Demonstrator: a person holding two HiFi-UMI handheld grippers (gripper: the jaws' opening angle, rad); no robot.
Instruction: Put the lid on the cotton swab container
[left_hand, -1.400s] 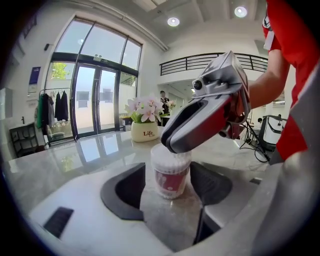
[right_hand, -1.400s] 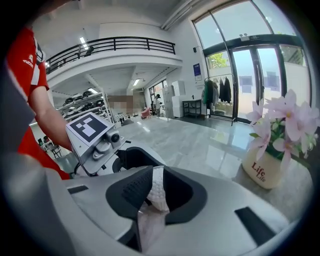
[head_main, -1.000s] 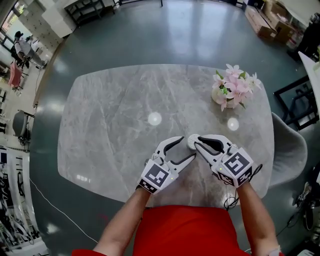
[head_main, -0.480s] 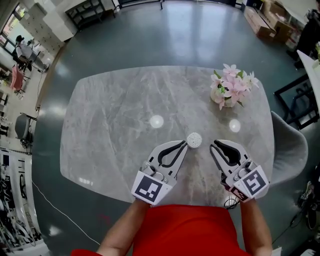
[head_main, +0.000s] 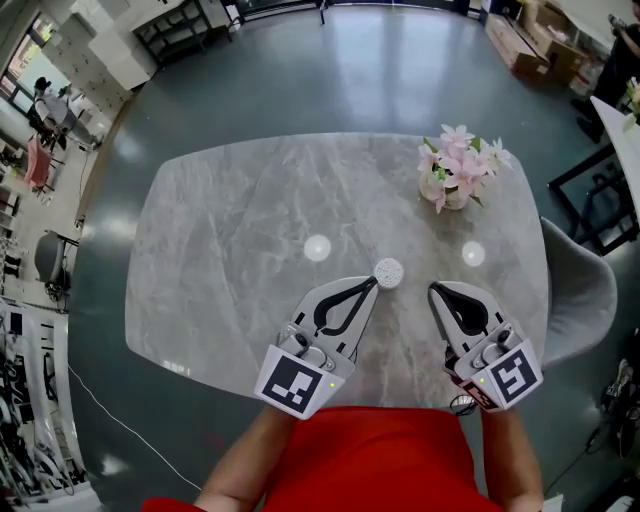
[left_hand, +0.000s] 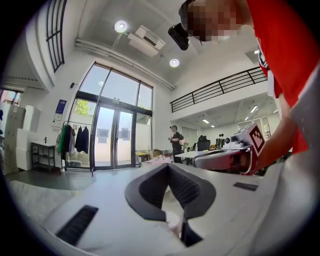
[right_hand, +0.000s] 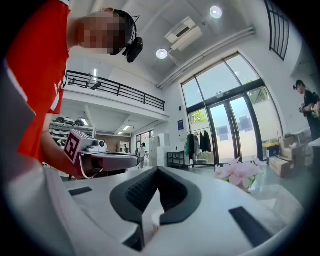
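Observation:
The cotton swab container (head_main: 388, 272) is a small round white tub with a dotted top, standing alone on the grey marble table (head_main: 230, 240). Whether a lid sits on it I cannot tell. My left gripper (head_main: 371, 283) hovers just left of it and nearer to me. Its jaws have just been closing and now meet with nothing between them (left_hand: 168, 164). My right gripper (head_main: 433, 290) hangs to the container's right, apart from it. Its jaws have also just been closing and stand shut and empty (right_hand: 158, 168). Each gripper view looks level across the room and shows no container.
A vase of pink flowers (head_main: 455, 176) stands at the table's far right and also shows in the right gripper view as flowers (right_hand: 241, 173). A grey chair (head_main: 575, 290) stands off the table's right edge. Two ceiling-light reflections lie on the tabletop.
Both grippers have drawn back from the container toward me and lifted. The left jaws went from wide open to shut, and the right gripper moved off to the right. The container stayed put.

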